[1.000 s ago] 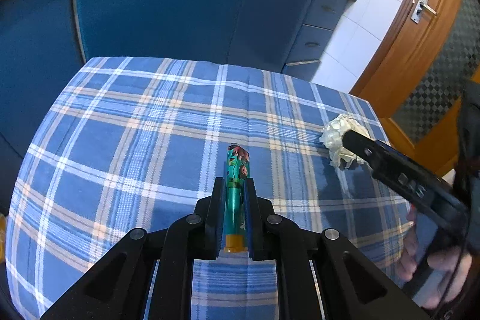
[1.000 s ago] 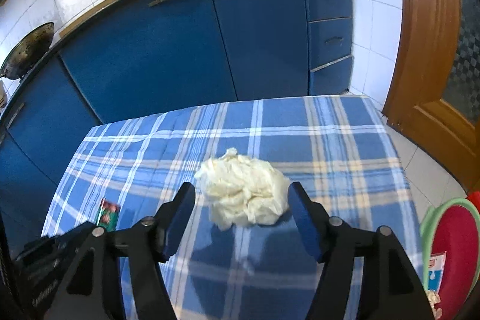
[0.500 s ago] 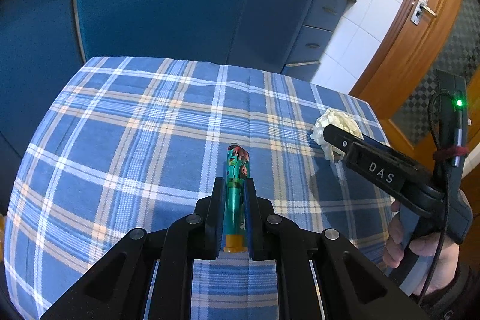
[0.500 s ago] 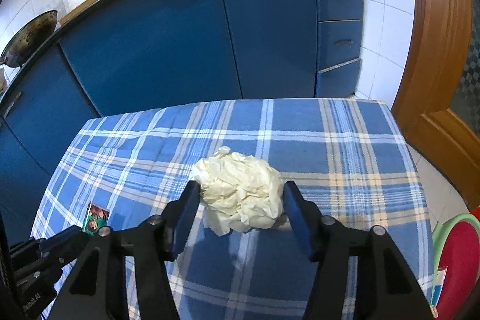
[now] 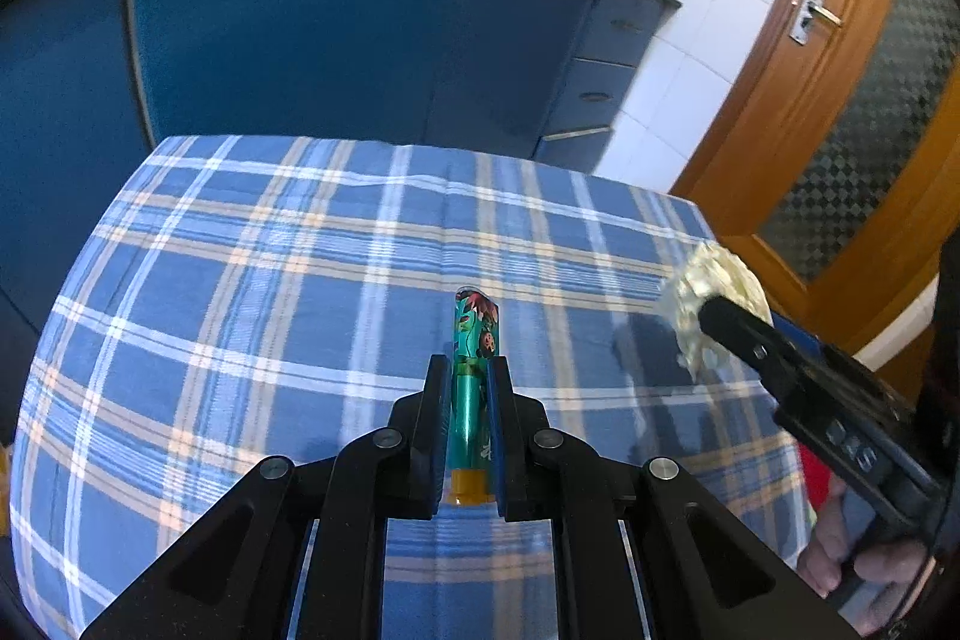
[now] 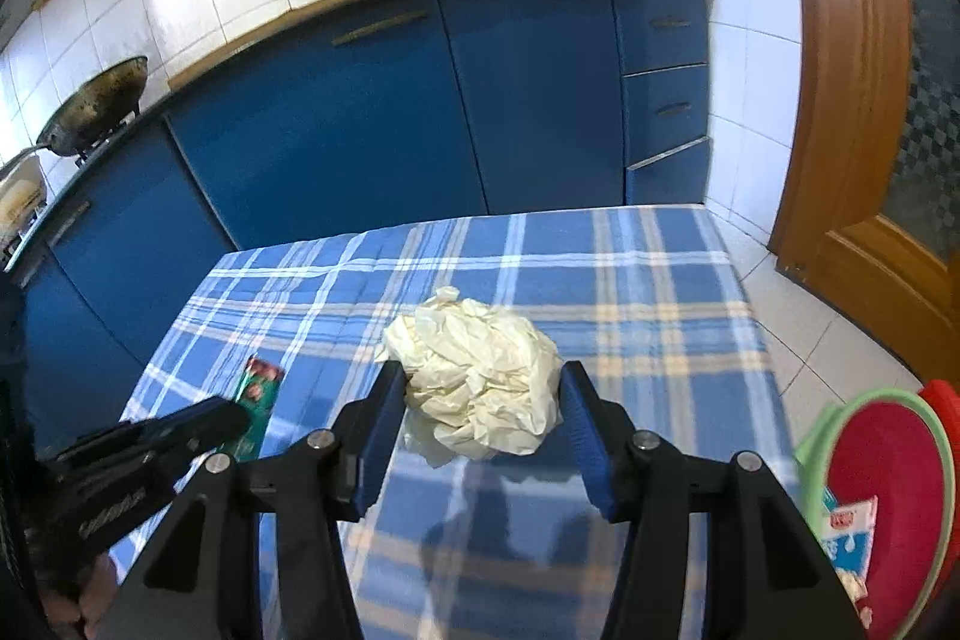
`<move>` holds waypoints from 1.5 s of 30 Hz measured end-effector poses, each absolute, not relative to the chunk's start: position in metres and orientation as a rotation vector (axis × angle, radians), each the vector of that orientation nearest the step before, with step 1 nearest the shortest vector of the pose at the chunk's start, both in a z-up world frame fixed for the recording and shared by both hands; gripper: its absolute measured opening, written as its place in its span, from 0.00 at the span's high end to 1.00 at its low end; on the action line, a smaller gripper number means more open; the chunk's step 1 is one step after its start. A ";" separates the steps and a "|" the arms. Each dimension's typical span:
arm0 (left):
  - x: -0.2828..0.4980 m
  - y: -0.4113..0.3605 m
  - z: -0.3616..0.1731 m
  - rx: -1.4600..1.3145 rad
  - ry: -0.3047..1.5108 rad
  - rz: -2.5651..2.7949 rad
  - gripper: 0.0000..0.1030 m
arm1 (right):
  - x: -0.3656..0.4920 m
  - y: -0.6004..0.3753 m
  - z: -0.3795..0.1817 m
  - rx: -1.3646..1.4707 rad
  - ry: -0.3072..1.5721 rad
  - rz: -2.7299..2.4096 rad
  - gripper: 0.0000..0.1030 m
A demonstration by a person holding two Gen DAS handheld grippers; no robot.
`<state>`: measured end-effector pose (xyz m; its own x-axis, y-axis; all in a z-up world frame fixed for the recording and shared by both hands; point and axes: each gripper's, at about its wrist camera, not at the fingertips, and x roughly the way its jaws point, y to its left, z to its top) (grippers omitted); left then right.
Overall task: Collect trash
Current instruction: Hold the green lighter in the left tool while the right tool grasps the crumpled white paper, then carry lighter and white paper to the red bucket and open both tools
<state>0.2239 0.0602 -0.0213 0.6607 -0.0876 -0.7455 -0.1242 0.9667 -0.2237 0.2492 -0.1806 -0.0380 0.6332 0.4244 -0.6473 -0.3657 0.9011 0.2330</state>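
Note:
My left gripper (image 5: 467,379) is shut on a teal printed wrapper (image 5: 471,370), held edge-up above the blue plaid tablecloth (image 5: 270,316). The wrapper also shows in the right wrist view (image 6: 255,403) beside the left gripper. My right gripper (image 6: 483,385) is shut on a crumpled cream-white paper ball (image 6: 480,382), its fingers pressing both sides, lifted off the cloth. The ball shows at the right in the left wrist view (image 5: 711,292), past the table's right edge.
A red basin with a green rim (image 6: 882,496) stands on the floor at the right and holds a few scraps. Blue cabinets (image 6: 480,112) run behind the table. A wooden door (image 5: 840,112) is at the right.
My right gripper has closed on the paper ball and lifted it, moving right toward the table's edge. My left gripper still holds the wrapper in place.

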 end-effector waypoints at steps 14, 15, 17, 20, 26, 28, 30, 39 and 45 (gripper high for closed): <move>0.212 -0.033 0.003 -0.183 0.823 -0.190 0.89 | 0.189 -0.292 -0.033 0.235 0.750 0.289 0.46; 0.211 -0.041 0.003 -0.174 0.822 -0.204 0.89 | 0.187 -0.299 -0.033 0.238 0.750 0.277 0.46; 0.211 -0.058 0.004 -0.165 0.830 -0.242 0.89 | 0.180 -0.318 -0.035 0.248 0.750 0.240 0.46; 0.211 -0.084 0.003 -0.157 0.841 -0.300 0.89 | 0.171 -0.343 -0.038 0.257 0.746 0.182 0.46; 0.212 -0.141 -0.003 -0.103 0.846 -0.402 0.89 | 0.159 -0.392 -0.048 0.286 0.734 0.073 0.46; 0.215 -0.161 -0.008 -0.084 0.857 -0.435 0.89 | 0.158 -0.405 -0.053 0.296 0.741 0.044 0.46; 0.218 -0.177 -0.013 -0.072 0.869 -0.470 0.89 | 0.158 -0.417 -0.059 0.306 0.750 0.026 0.46; 0.240 -0.238 -0.043 -0.028 0.930 -0.596 0.89 | 0.165 -0.450 -0.084 0.339 0.790 -0.039 0.42; 0.249 -0.256 -0.053 -0.012 0.945 -0.621 0.86 | 0.168 -0.464 -0.094 0.378 0.792 -0.058 0.41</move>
